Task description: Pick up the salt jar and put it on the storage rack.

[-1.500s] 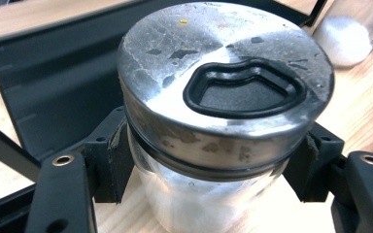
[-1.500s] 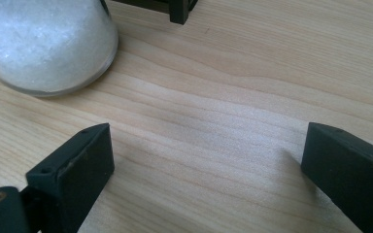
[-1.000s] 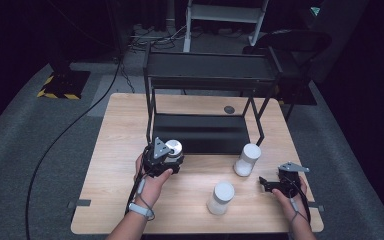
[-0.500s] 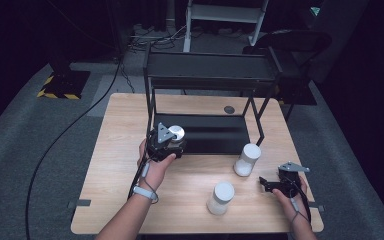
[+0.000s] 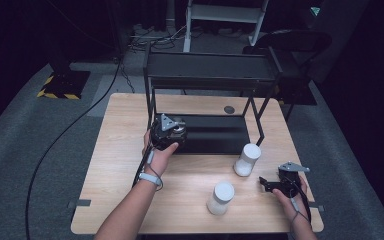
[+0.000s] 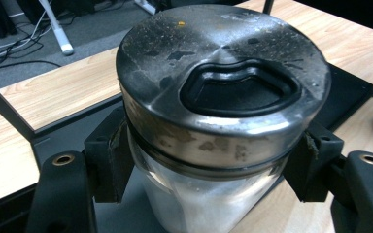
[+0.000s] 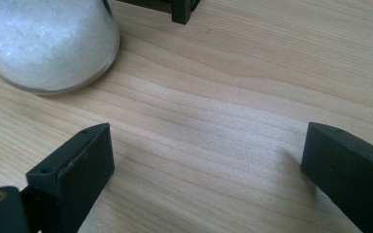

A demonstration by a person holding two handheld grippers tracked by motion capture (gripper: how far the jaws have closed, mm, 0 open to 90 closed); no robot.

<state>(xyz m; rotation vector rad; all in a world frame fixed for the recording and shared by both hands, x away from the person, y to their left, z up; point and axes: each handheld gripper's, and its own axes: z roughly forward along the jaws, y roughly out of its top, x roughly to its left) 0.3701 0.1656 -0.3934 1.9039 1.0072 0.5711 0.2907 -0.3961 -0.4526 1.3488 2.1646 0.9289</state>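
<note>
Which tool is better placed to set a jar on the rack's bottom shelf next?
Left. The left tool already grips a jar at the bottom shelf; the right tool rests open on the table.

The jar [image 6: 213, 145] has clear glossy glass walls and a dull, scuffed metal lid [image 6: 223, 73] with a matt black plastic inset. The table [image 7: 213, 97] is pale, smooth matt wood with fine grain, and the rack [image 5: 210, 75] looks like matt black metal.

No legible text or labels anywhere.
</note>
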